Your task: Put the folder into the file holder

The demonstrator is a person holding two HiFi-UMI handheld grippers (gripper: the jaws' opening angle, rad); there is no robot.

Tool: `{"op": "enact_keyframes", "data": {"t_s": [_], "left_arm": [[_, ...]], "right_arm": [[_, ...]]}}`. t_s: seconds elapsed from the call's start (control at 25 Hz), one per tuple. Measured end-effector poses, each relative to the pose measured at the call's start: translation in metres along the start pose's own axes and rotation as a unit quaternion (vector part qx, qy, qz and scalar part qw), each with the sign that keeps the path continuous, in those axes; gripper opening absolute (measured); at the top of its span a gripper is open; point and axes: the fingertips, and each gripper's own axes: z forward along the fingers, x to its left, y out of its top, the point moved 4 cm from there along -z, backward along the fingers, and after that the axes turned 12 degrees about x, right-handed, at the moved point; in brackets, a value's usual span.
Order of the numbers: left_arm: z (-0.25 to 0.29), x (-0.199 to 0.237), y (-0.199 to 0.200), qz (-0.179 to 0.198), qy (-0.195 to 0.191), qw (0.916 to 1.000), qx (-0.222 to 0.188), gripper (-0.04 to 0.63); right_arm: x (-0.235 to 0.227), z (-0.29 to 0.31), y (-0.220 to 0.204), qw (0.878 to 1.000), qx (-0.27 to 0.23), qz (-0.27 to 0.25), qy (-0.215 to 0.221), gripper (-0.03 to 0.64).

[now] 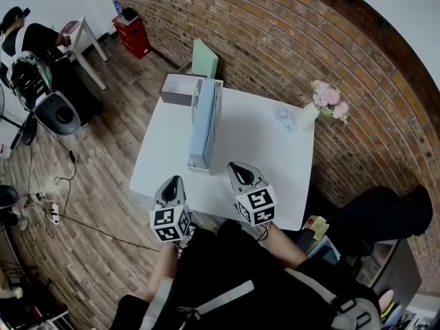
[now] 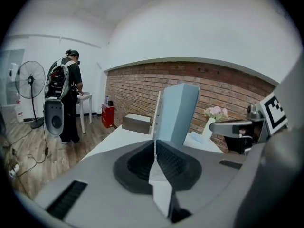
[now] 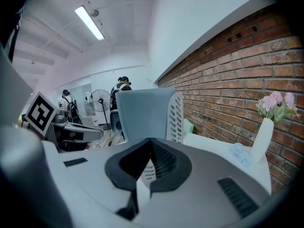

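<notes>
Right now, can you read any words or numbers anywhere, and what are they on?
No text here can be read.
Cubes on the left gripper and right gripper: black-and-white square patterns, no letters.
The red box on the floor: any label is too small to read.
The clear plastic piece on the white table: marks blurred.
The light blue folder and white slotted file holder: no print shows.

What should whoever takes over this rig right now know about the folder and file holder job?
Left gripper: jaws shut, nothing between them, at the near edge of the table.
Right gripper: jaws shut, empty, beside the left one.
Things: the light blue folder stands upright in the white file holder, mid-table.
Done: the folder appears to be in the holder, and neither gripper touches it.
Left: probably nothing, other than confirming the folder is fully seated.
</notes>
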Motion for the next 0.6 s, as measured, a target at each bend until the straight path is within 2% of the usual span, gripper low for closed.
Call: {"op": "enact_keyframes", "data": {"t_s": [0.24,0.6], "left_arm": [[-0.022,-0.001,0.037,0.001,-0.010,0.9993,-0.036,0.023],[-0.066,-0.001,0.101,0.034,-0.001,0.9910,-0.130,0.023]], "right_arm": [[0.018,-0.004,0.028,0.999,-0.025,-0.020,-0.002,0.009],[0.025,-0.035,0.092,0.994,-0.106,-0.033,-0.021,0.009]]}}
